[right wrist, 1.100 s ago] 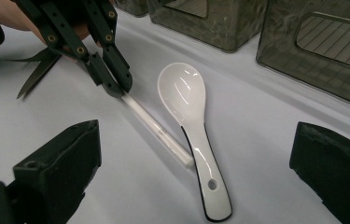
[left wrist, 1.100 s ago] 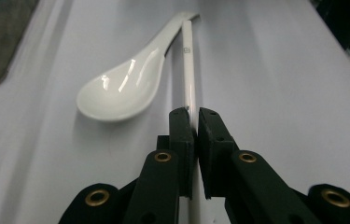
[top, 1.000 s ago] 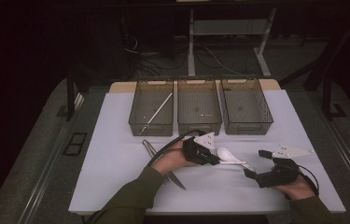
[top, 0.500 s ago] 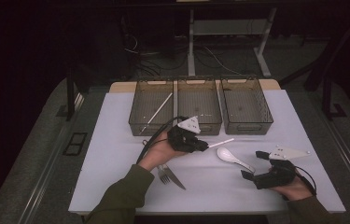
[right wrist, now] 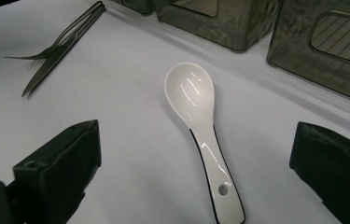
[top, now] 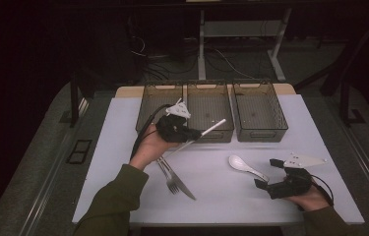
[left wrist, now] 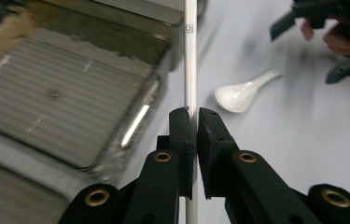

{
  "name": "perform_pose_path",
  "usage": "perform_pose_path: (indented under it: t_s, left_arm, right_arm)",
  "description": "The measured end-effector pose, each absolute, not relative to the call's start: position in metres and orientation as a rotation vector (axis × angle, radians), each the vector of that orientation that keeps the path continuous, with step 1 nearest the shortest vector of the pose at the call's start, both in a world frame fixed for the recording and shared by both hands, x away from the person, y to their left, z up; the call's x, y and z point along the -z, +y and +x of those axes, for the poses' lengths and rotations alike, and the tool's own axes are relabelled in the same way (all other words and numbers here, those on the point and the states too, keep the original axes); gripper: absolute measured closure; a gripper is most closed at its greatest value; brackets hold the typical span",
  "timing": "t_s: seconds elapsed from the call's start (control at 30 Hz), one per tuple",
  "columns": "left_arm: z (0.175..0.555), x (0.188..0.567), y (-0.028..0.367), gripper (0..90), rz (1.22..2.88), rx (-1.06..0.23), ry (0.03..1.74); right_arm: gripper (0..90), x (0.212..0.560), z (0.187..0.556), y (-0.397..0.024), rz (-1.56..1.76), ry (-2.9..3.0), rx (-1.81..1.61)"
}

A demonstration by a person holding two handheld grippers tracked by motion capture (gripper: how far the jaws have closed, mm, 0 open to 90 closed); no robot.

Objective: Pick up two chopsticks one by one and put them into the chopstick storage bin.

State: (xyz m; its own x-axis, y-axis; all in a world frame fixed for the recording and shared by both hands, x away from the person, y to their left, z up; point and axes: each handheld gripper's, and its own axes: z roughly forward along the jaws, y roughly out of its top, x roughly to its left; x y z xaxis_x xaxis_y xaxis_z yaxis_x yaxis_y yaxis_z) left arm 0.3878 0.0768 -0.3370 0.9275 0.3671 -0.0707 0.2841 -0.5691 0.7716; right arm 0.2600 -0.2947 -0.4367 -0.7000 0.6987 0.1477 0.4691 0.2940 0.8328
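Dark floor and cable-strewn stands surround a white table (top: 123,118), where 3 smoke-tinted bins sit side by side along the far edge. At left, the left bin (top: 148,101) lies partly behind the raised left gripper (top: 199,132). That claw is clenched on a thin white stick (top: 212,127), seen in the left gripper view running straight up between the 2 black jaws and on past them; the high view shows the stick's far end reaching over the near wall of the middle bin (top: 209,105). The person's left hand (top: 148,147) carries the tool, its green sleeve (top: 110,206) coming in from the near edge. Just near of that hand, a metal fork (top: 168,177) and knife (top: 182,184) lie together on the table, touching or overlapping. Right of centre, a white ceramic spoon (top: 243,167) rests on the surface, bowl up, its handle pointing toward the right gripper (top: 263,186). That gripper's jaws stand released, spread wide to either side of the spoon handle in the right gripper view, apart from it. At far right stands the right bin (top: 261,110).
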Motion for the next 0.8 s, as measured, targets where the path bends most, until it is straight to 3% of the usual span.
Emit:
perform_pose_path:
  t_s: [0.43,0.8]
  left_arm:
    - [0.432,0.299,0.103,83.6,2.155,-0.263,0.62]
    - [0.472,0.295,0.111,83.6,2.148,-0.411,0.607]
  right_arm:
    - [2.0,0.437,0.26,-0.295,1.075,2.315,-1.365]
    - [2.0,0.436,0.26,-0.296,1.077,2.317,-1.374]
